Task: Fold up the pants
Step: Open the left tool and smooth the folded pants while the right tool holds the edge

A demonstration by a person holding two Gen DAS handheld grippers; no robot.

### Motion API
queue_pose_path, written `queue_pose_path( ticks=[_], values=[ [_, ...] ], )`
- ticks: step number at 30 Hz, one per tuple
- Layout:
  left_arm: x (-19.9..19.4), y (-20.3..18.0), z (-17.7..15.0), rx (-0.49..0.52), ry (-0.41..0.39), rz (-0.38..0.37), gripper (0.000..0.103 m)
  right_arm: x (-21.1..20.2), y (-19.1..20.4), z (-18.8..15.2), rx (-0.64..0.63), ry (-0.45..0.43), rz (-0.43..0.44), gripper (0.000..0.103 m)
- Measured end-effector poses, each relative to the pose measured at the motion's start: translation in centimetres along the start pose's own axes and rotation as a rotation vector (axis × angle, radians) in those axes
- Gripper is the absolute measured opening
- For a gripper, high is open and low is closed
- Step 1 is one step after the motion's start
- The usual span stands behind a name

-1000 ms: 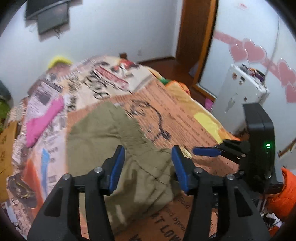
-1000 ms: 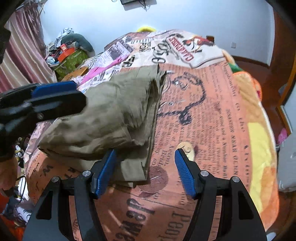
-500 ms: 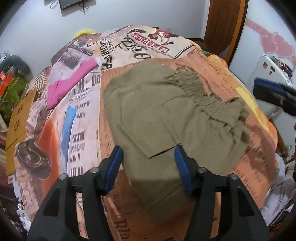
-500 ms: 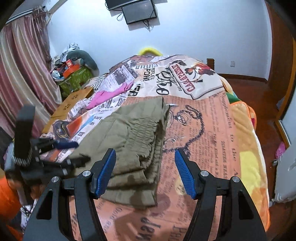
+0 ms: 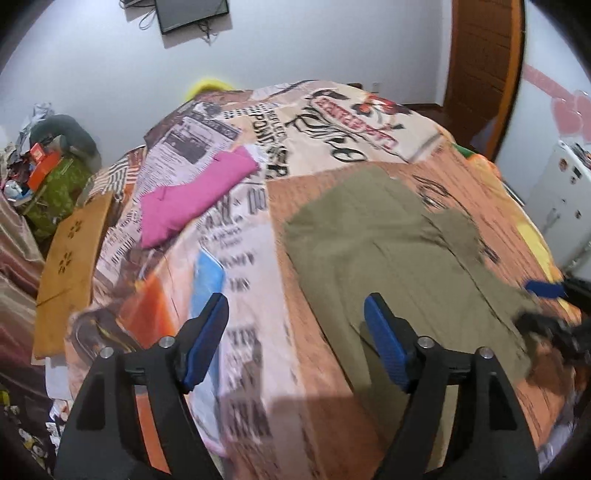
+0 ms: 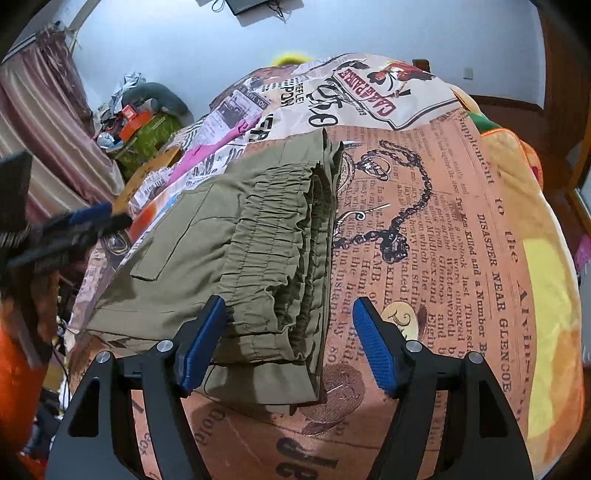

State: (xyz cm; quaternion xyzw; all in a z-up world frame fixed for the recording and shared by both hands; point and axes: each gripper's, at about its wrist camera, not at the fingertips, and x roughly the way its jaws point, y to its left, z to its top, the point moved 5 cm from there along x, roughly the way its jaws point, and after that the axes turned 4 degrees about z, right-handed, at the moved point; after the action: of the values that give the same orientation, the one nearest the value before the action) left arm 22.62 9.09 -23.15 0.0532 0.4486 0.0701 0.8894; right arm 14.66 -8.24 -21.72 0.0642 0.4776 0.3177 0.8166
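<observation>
A: Left wrist view first. What do you see?

B: The left gripper (image 5: 295, 339) sits at the bottom of the frame, jaws spread wide and just been opening further, with nothing between them. Under the gap is only the printed bedspread (image 5: 258, 332). The olive pants (image 5: 399, 254) lie folded flat right of centre; the right-hand blue pad overlaps their near edge in the picture, but I cannot tell whether it touches.

A: Anything else there?

B: A pink garment (image 5: 192, 199) lies in the upper left of the bed, well apart from the pants. At the right edge the right gripper (image 5: 546, 306) shows blurred, beside the pants' right end. A dark screen (image 5: 192, 13) hangs on the wall at the top.

A: And the right wrist view?

B: The right gripper (image 6: 288, 343) is at the bottom centre, jaws apart and just been widening, gripping nothing. The pants (image 6: 240, 251) fill centre left, the gathered waistband stacked in layers along their right edge; the stack's near corner lies in the gap, clear of the pads. The left gripper (image 6: 81, 225) is blurred at the left edge, near the pants' far side.
</observation>
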Motion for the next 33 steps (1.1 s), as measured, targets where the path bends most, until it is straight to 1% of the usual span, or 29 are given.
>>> queue_pose_path(
  ticks=[2,6,10,14,16,18,19,20,22,25,29,33],
  values=[
    [1.3,0.3,1.3,0.008,0.008,0.001,0.076,0.0,0.1,0.0,-0.014,-0.003,-0.009,0.067],
    [4.9,0.7,3.9,0.045,0.036,0.026,0.076,0.1,0.1,0.1,-0.014,-0.002,-0.008,0.067],
    [9.2,0.6,5.9,0.064,0.101,0.02,0.076,0.1,-0.1,0.1,-0.003,-0.004,0.0,0.069],
    [13.1,0.4,6.4,0.058,0.157,0.057,0.076,0.0,-0.1,0.3,-0.013,-0.002,-0.003,0.069],
    [14.9,0.2,6.2,0.053,0.195,0.056,0.076,0.1,-0.1,0.4,-0.025,-0.001,-0.014,0.07],
    [16.3,-0.2,5.7,0.074,0.221,0.069,0.077,0.2,-0.3,0.7,-0.035,-0.002,-0.027,0.071],
    [16.8,-0.4,5.4,0.089,0.231,0.076,0.079,0.3,-0.4,0.8,-0.037,-0.002,-0.033,0.071],
    [17.0,-0.5,5.1,0.099,0.217,0.092,0.085,0.4,-0.5,0.9,-0.037,-0.002,-0.035,0.071],
    [16.8,-0.2,4.9,0.106,0.188,0.112,0.09,0.6,-0.8,1.1,-0.031,-0.001,-0.035,0.071],
    [16.2,0.1,4.3,0.13,0.183,0.093,0.09,0.6,-1.0,1.4,-0.026,-0.003,-0.035,0.071],
    [14.6,0.7,3.0,0.154,0.176,0.114,0.09,-0.2,-1.1,2.0,-0.04,-0.033,-0.064,0.071],
    [12.5,2.0,1.4,0.104,0.186,0.118,0.09,-1.9,-2.0,2.6,-0.021,-0.076,-0.094,0.072]
  ],
)
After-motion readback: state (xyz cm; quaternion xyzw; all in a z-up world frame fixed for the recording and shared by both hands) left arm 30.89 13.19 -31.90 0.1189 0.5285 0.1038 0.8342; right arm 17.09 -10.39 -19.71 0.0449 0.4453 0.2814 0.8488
